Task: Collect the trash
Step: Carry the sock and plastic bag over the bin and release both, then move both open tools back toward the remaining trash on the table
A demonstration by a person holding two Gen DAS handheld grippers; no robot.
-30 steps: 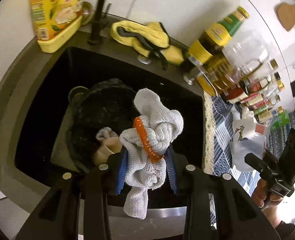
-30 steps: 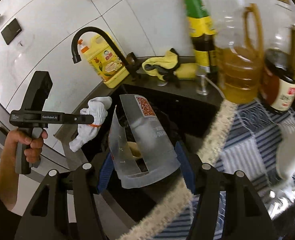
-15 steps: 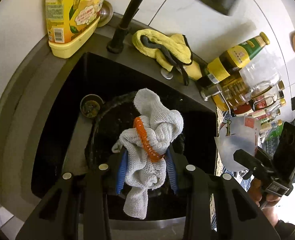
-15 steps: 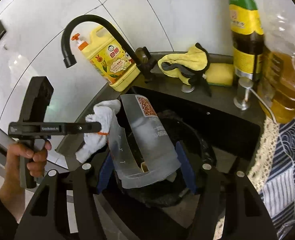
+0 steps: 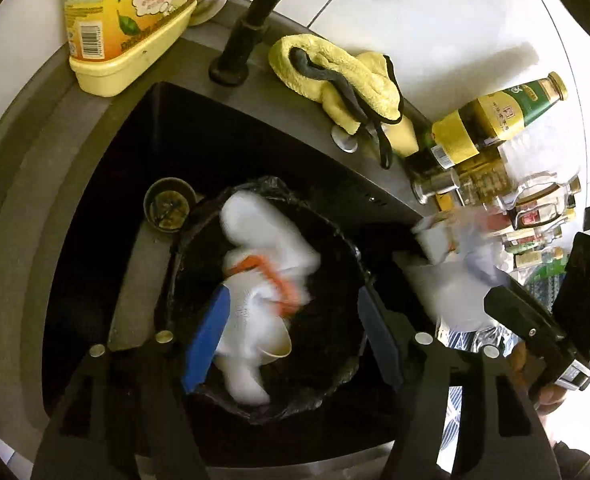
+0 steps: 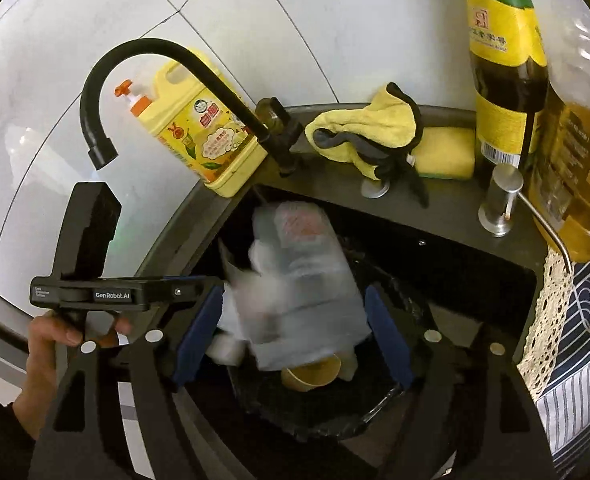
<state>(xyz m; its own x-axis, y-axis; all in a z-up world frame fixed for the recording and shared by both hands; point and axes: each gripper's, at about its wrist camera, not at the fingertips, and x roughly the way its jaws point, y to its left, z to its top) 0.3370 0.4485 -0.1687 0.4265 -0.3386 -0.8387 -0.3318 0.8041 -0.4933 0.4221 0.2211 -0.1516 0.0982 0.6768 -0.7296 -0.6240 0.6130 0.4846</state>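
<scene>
A black-lined trash bin stands in the dark sink. My left gripper is open right above it, and the white cloth with an orange band, blurred, is loose between the jaws over the bin. My right gripper is open above the bin too, and the clear plastic piece, blurred, sits free between its jaws. A paper cup lies in the bin. The clear plastic also shows at the right of the left wrist view.
A black faucet arches over the sink. A yellow detergent jug, a yellow cloth, a sponge and bottles line the rim. A patterned cloth covers the counter at the right. A drain strainer sits in the sink.
Both grippers have moved over the bin and opened. The white cloth and the clear plastic piece have come free of the jaws and are blurred over the bin.
</scene>
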